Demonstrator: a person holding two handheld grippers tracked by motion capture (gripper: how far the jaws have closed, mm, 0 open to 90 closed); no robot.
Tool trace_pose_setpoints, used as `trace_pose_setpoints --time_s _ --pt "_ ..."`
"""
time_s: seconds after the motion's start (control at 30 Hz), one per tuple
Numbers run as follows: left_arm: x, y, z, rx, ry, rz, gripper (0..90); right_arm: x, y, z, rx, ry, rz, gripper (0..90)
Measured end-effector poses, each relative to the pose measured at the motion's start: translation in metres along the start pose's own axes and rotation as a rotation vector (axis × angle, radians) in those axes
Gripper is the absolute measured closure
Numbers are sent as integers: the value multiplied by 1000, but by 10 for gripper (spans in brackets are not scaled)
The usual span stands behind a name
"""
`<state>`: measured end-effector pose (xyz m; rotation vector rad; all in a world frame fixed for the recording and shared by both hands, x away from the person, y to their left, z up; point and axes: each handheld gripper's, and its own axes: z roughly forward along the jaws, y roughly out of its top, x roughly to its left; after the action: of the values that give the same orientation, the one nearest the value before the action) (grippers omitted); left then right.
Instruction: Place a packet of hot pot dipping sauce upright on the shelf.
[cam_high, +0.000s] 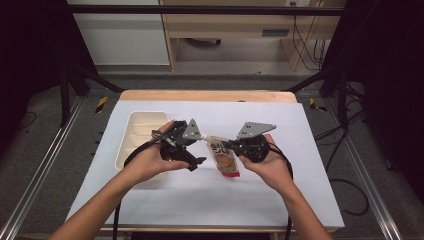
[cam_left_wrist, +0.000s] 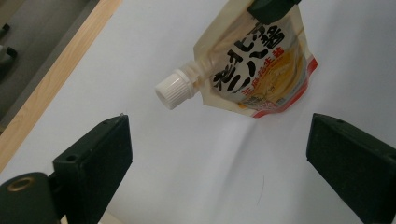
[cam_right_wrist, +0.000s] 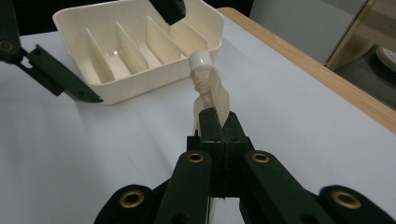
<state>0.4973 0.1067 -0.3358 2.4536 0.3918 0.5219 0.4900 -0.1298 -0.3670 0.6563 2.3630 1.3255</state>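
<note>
A cream spouted pouch with black and red print and a white screw cap hangs just above the white table. My right gripper is shut on the pouch's upper edge, so the pouch twists and the cap points away from it. My left gripper is open, its jaws wide apart on either side of the cap and touching nothing. In the left gripper view the pouch lies ahead of the open gripper, and the cap is nearest to it.
A cream divided tray sits on the left of the table, beside the person's left hand; its compartments look bare. The table's wooden far edge runs behind. Black cables trail from both grippers toward the front edge.
</note>
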Motion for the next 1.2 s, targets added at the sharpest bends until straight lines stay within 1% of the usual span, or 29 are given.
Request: trace_pose_setpoints --time_s 0.07,0.1,0.13,0.17,0.2,0.3,0.33,0.37,0.43,0.5,0.53,0.67,0.73,0.83,0.9,0.97,1.03,1.1,1.13,1.17,1.2 --pt "0 1 0 9 -6 13 68 3 -1 -1 -3 7 -4 900" --pt "0 1 0 9 -6 13 69 3 -1 -1 -3 7 -4 900" --pt "0 2 0 19 -7 27 72 5 -2 -2 -6 16 -9 900" --pt "0 2 0 19 -7 27 79 5 -2 -2 -6 16 -9 900" --pt "0 3 -1 25 -8 37 81 7 -3 -3 -10 23 -24 900" --pt "1 6 -1 46 -24 65 81 9 -2 -4 -10 29 -33 900" --pt "1 6 -1 46 -24 65 81 9 -2 -4 -9 31 -37 900" --pt "2 9 -2 62 -32 80 80 9 -2 -3 -10 32 -40 900" --pt "3 12 -3 68 -33 90 81 9 -2 -4 -11 32 -44 900" --pt "4 14 -3 72 -36 95 80 9 -2 -4 -12 31 -45 900" --pt "5 16 -4 84 -36 103 81 9 -2 -4 -13 29 -46 900" --pt "6 19 -5 90 -32 116 84 9 -2 -5 -14 29 -45 900" --pt "5 20 -5 88 -32 112 84 9 -2 -5 -15 30 -45 900" --pt "6 22 -6 90 -29 118 84 8 -2 -8 -22 33 -42 900" --pt "5 24 -6 103 -31 130 85 8 -2 -8 -25 34 -41 900" --pt "5 24 -6 101 -29 132 85 8 -2 -9 -24 34 -42 900" --pt "5 26 -7 120 -30 146 86 8 -2 -9 -26 34 -44 900" --pt "5 28 -6 116 -28 154 87 9 -2 -10 -26 36 -43 900" --pt "5 29 -7 128 -34 154 88 9 -2 -10 -27 35 -44 900" --pt "5 29 -7 128 -34 154 89 9 -2 -10 -27 35 -44 900" --pt "5 31 -7 133 -33 165 91 9 -2 -10 -30 38 -42 900"
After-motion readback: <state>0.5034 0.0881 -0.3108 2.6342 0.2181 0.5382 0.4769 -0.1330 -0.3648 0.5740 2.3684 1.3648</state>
